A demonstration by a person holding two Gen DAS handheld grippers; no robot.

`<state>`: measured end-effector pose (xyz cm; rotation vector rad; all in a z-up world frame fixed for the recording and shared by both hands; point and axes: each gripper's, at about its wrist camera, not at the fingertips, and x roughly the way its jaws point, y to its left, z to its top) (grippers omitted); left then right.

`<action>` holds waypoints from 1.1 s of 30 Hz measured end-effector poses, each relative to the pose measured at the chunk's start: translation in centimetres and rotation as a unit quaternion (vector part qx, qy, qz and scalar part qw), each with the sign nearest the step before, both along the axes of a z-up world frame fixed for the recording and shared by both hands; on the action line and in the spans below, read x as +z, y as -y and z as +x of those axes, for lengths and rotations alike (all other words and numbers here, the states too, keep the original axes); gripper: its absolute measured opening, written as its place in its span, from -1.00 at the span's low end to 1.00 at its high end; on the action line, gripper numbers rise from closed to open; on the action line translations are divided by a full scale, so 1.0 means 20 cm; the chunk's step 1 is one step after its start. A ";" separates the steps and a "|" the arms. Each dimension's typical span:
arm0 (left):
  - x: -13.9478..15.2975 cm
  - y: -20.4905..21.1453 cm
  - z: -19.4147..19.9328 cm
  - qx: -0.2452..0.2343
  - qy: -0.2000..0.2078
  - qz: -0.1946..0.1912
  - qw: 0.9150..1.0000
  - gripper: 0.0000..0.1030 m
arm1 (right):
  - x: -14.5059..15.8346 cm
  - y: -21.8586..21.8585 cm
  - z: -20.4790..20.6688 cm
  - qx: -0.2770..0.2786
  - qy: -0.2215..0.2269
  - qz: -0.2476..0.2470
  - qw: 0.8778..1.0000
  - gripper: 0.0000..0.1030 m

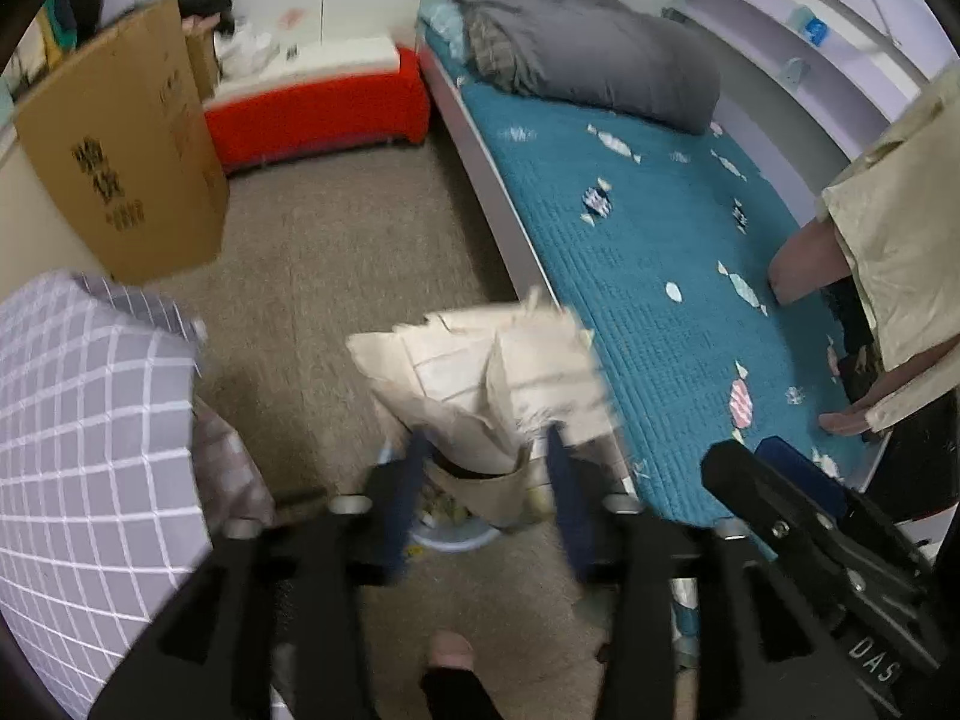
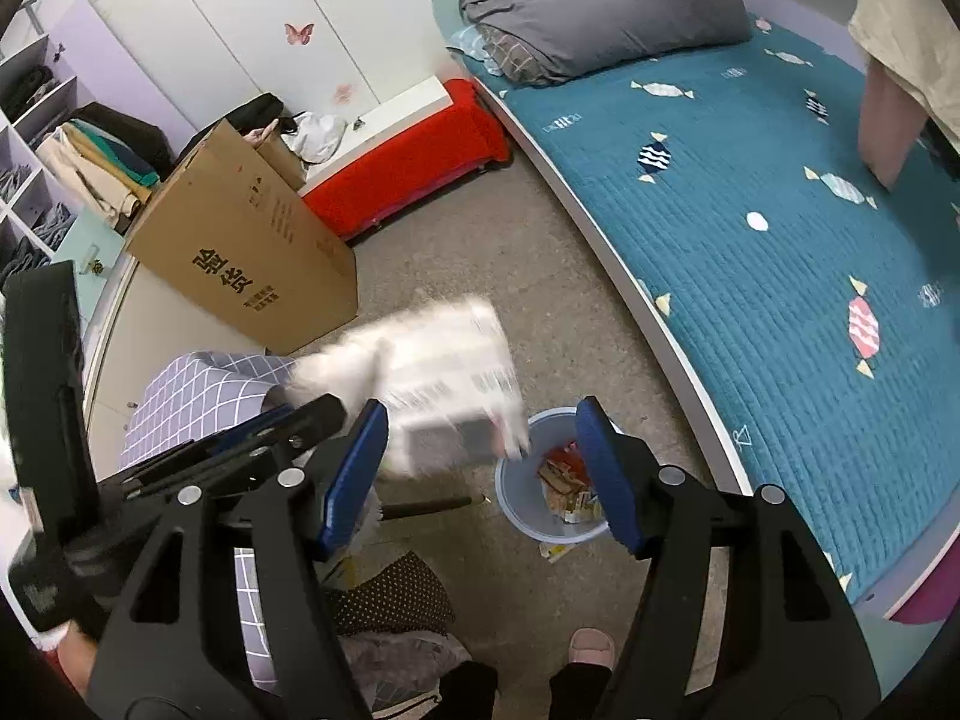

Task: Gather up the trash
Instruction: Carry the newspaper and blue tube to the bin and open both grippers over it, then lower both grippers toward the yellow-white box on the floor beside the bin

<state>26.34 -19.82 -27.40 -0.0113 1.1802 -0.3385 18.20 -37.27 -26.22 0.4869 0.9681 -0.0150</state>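
One crumpled paper wad (image 2: 432, 378), blurred, hangs above the blue bin (image 2: 522, 516) between the left gripper (image 1: 489, 480)'s parted jaws, apparently loose; let it drop straight in. Right gripper (image 2: 480, 474) hovers open and empty. Bed (image 2: 780, 300) right, checked cloth (image 2: 198, 396) left crowd the bin.

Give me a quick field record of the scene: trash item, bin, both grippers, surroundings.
trash item: crumpled paper packaging, blurred, above the bin
bin: pale blue waste bin on the carpet, wrappers already inside
left gripper: fingers apart, paper between them, no clear grip
right gripper: open, nothing between its fingers
stray litter: small wrapper on the floor beside the bin
surroundings: teal bed, cardboard box
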 end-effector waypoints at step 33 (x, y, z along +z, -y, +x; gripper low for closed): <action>-0.69 -0.24 -0.74 -0.011 0.152 -0.020 0.988 0.01 | -0.80 -0.16 -0.62 -0.014 0.041 0.015 0.999 0.65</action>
